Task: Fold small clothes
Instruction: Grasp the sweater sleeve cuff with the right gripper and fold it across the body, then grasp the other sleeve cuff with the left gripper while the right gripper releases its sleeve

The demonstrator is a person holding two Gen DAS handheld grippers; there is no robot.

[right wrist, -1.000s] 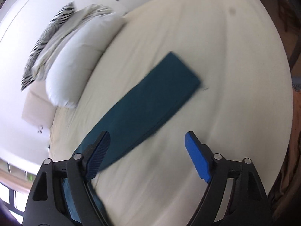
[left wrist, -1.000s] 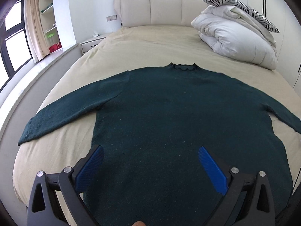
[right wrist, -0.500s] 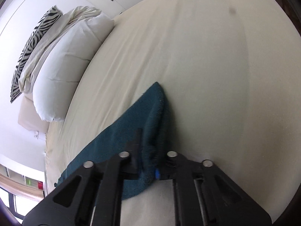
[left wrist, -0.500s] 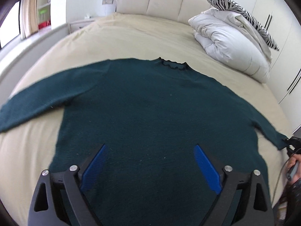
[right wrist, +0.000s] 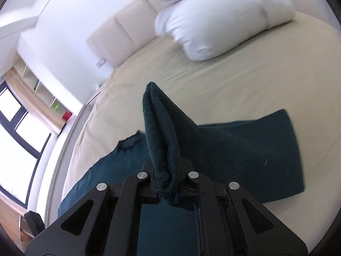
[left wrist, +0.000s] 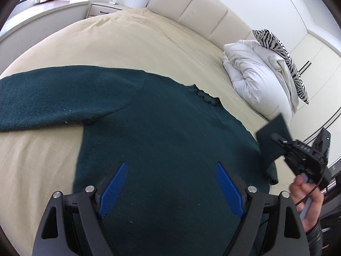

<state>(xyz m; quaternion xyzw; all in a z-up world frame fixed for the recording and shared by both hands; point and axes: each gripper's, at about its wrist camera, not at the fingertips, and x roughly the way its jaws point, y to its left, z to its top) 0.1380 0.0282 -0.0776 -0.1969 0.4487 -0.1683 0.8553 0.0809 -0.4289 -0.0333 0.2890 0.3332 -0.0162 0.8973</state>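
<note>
R gripper (right wrist: 168,192) now pinching sleeve cuff (right wrist: 162,140), lifted off bed (left wrist: 149,42) since half-sec ago; we start sleeve fold. L gripper (left wrist: 170,189) spread over sweater (left wrist: 170,138).

Your left gripper (left wrist: 171,188) hangs wide open over the dark green sweater (left wrist: 170,132) spread on the beige bed (left wrist: 138,40). At the right edge your right gripper (left wrist: 279,139) pinches the cuff of the sleeve (left wrist: 271,137), lifted off the bed near the white duvet (left wrist: 253,74).
</note>
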